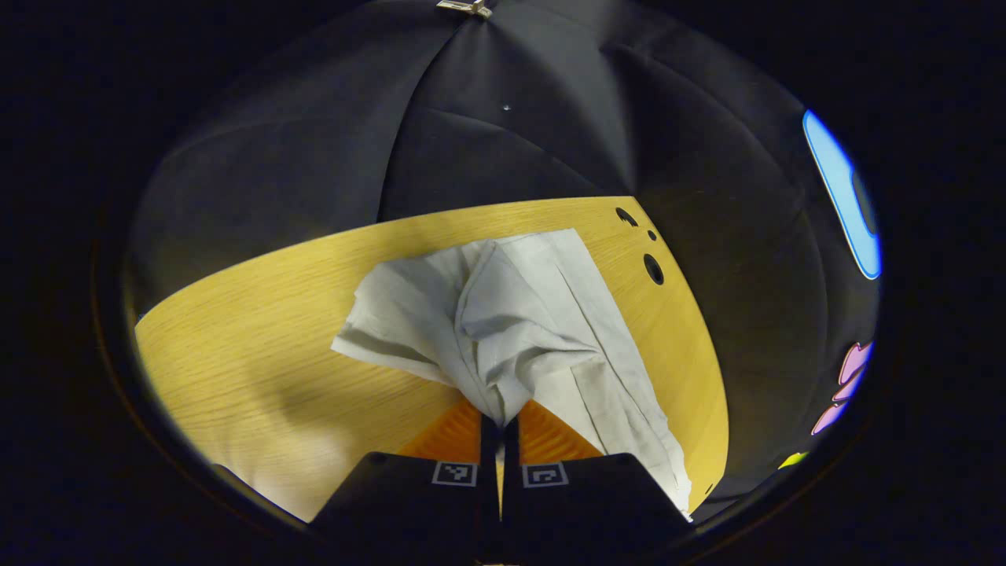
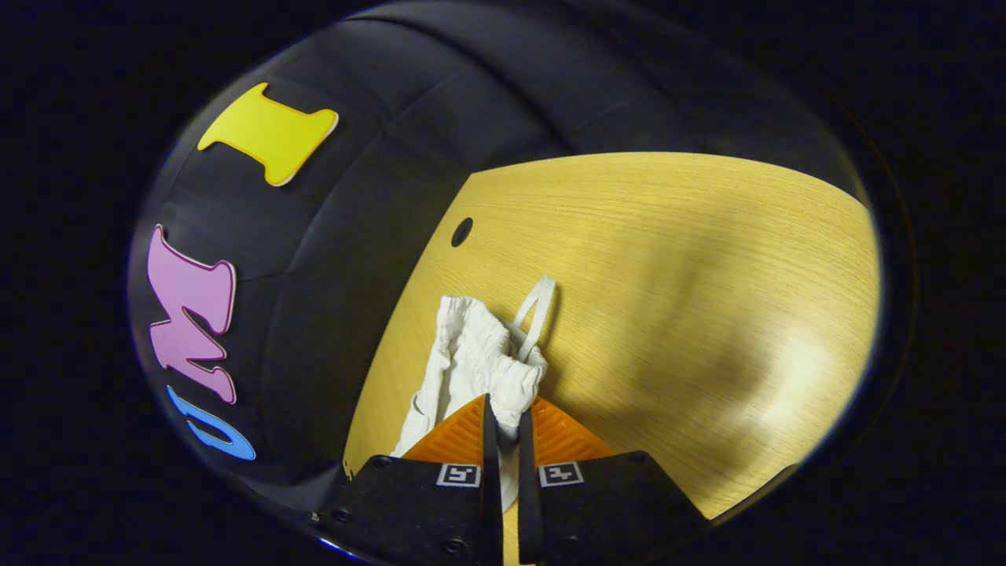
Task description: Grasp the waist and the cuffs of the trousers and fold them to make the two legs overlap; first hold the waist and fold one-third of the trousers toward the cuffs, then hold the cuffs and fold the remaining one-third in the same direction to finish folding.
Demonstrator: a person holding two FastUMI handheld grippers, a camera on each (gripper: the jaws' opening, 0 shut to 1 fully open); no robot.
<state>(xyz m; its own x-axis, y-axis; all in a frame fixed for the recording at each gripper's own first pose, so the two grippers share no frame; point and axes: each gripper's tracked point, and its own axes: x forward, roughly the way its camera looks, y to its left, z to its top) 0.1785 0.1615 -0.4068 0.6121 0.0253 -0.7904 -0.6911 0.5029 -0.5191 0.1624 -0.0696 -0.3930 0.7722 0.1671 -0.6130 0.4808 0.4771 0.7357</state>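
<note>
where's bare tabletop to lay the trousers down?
Left gripper view: bare table between the trousers and the near-left edge; a thinner strip beyond them, by the holes. Right gripper view: open wood runs from the waistband to the far edge. Crowded: around the left gripper and right gripper, both clamping cloth.

The left gripper (image 1: 500,428) has a black body from which its two fingers taper forward as ribbed wedges. A small square black-and-white marker (image 1: 454,473) sits at the base of each finger. The right gripper (image 2: 503,424) is built alike, with marker squares (image 2: 459,475) and round screws (image 2: 378,462) on its black housing.
</note>
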